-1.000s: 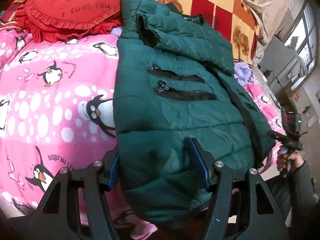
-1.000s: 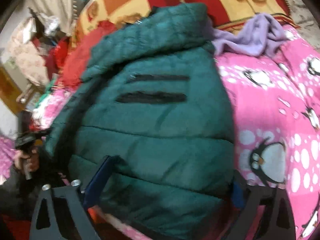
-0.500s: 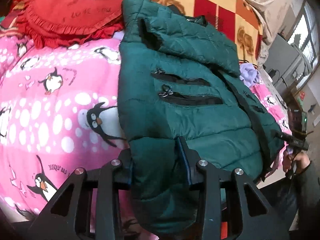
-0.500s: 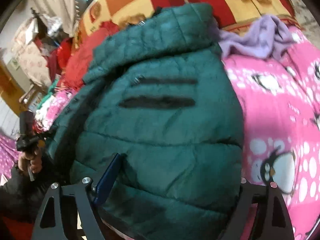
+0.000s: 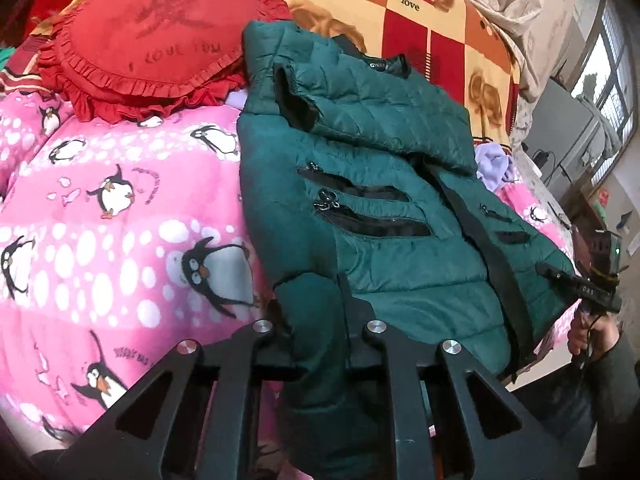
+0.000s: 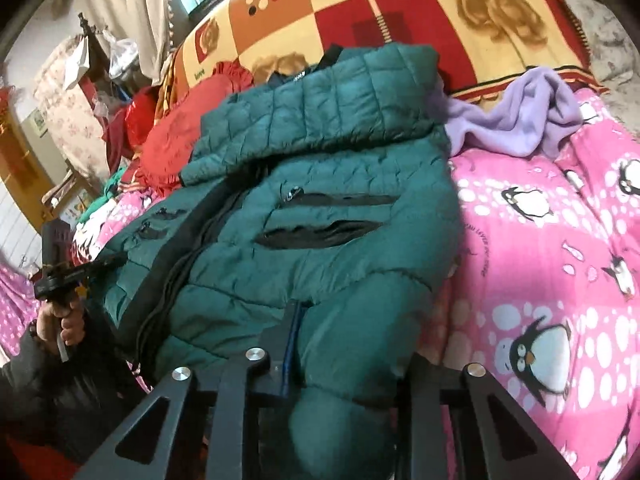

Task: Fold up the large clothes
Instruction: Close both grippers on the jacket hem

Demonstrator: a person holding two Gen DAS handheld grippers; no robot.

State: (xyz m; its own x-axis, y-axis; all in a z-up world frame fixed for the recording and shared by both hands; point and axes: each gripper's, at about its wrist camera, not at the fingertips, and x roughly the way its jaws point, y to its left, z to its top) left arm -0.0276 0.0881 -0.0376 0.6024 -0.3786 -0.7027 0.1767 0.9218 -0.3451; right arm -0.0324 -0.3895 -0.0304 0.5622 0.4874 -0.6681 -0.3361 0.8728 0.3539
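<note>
A dark green puffer jacket (image 5: 360,184) lies front up on the pink penguin blanket (image 5: 120,216), sleeves folded across its chest, hem toward me. My left gripper (image 5: 310,316) is shut on the jacket's hem at its left corner. My right gripper (image 6: 348,332) is shut on the hem at the right corner of the jacket (image 6: 320,208). Each gripper also shows at the edge of the other's view, the right one (image 5: 580,288) and the left one (image 6: 80,268), held in a hand.
A red heart-shaped pillow (image 5: 152,44) lies behind the jacket's left shoulder. A lilac cloth (image 6: 516,116) lies at its right shoulder. A red and orange checked blanket (image 6: 400,4) covers the bed's head. Furniture and a window stand beyond the bed.
Both grippers have closed from wide open onto the jacket's hem corners, bunching the fabric between their fingers. The hem has lifted slightly.
</note>
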